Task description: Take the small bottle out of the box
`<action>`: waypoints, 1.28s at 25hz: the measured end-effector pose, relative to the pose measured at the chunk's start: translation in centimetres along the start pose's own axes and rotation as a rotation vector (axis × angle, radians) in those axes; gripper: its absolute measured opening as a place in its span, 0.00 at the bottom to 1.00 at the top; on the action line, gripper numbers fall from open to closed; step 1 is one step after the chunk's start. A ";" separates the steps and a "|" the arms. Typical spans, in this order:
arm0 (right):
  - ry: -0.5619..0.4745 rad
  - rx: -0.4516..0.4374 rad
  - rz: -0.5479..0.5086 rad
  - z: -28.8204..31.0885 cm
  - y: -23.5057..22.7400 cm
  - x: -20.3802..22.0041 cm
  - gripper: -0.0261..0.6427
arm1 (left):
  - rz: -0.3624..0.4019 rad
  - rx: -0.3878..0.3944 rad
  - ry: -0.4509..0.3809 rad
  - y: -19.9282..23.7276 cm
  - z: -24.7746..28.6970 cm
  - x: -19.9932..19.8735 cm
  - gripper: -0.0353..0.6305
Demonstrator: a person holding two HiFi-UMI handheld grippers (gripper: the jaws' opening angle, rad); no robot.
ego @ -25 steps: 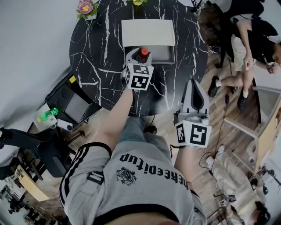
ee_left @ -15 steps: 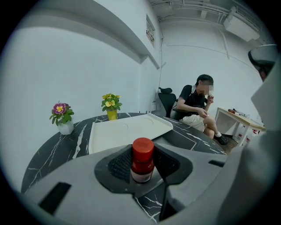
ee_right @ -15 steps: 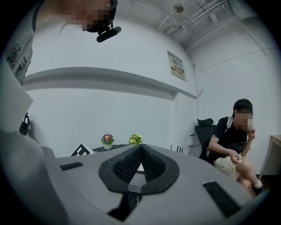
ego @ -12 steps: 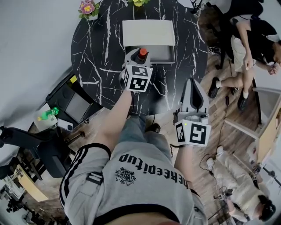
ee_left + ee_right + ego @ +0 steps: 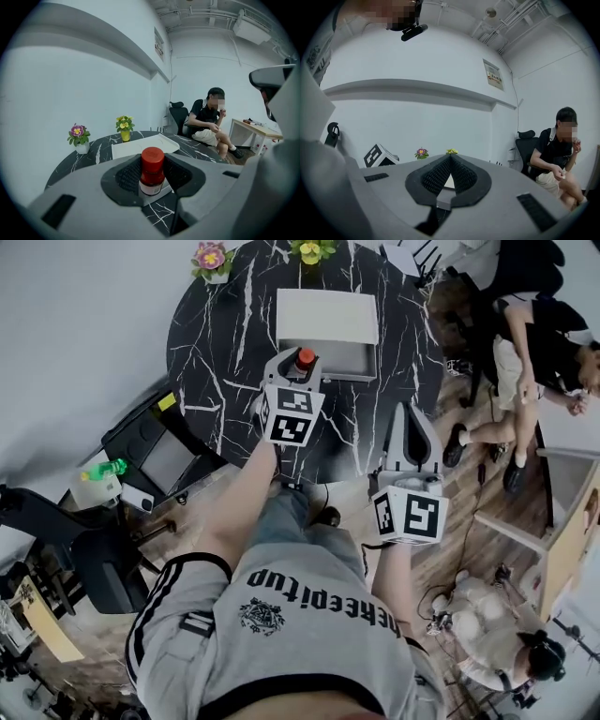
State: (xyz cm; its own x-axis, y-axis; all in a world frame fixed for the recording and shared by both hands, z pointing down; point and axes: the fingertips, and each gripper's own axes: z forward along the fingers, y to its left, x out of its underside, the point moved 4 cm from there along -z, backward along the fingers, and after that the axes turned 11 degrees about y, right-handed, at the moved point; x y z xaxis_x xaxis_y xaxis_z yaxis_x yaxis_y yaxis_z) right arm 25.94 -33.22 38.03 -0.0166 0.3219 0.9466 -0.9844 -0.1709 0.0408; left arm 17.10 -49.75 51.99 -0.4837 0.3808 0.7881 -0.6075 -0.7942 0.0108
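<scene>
Nearest the wearer, well short of the box and off to its right, the grey two-jaw right gripper hangs by the table's edge with its ribbed pads meeting at the tips and nothing between them. Farther out, at the box's near left corner, the grey two-jaw left gripper has just been closing its jaws and now clamps them part-way open on the small brown bottle with a red screw cap and a pale label. The pads press the bottle's body below the cap, and it stands upright. A white corner shows just under the bottle's base, so it seems to be lifted at the rim, though I cannot tell whether it has cleared the rim. Beyond it lies the shallow white rectangular box with its lid folded back, resting on the round black marble table with white veins. Behind the box stand a purple flower in a white pot and a yellow flower in a yellow pot. The main risk, as I judge it, is the base catching the box's near wall if the bottle is drawn back too low. With nothing steadying the light box, it could drag or tip. The round body could also twist or slip between the pads if the grip is too loose.
</scene>
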 end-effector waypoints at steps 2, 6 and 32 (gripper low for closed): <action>-0.010 -0.013 -0.004 -0.4 0.2 -0.3 0.04 | -0.009 -0.002 -0.018 -0.1 -1.3 -0.4 0.27; -0.032 -0.037 -0.020 -1.3 0.6 -0.9 0.04 | -0.010 -0.015 -0.050 -0.6 -3.8 -0.8 0.27; -0.165 -0.146 -0.063 -10.5 1.6 -3.0 0.04 | -0.054 -0.110 -0.212 -6.1 -21.1 -1.4 0.27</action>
State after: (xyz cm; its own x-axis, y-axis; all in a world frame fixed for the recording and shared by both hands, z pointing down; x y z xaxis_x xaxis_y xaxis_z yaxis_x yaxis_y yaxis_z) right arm 22.60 -24.66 31.88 0.0631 0.1688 0.9836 -0.9977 -0.0147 0.0665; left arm 8.21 -35.44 37.89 -0.3131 0.3040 0.8997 -0.6992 -0.7149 -0.0018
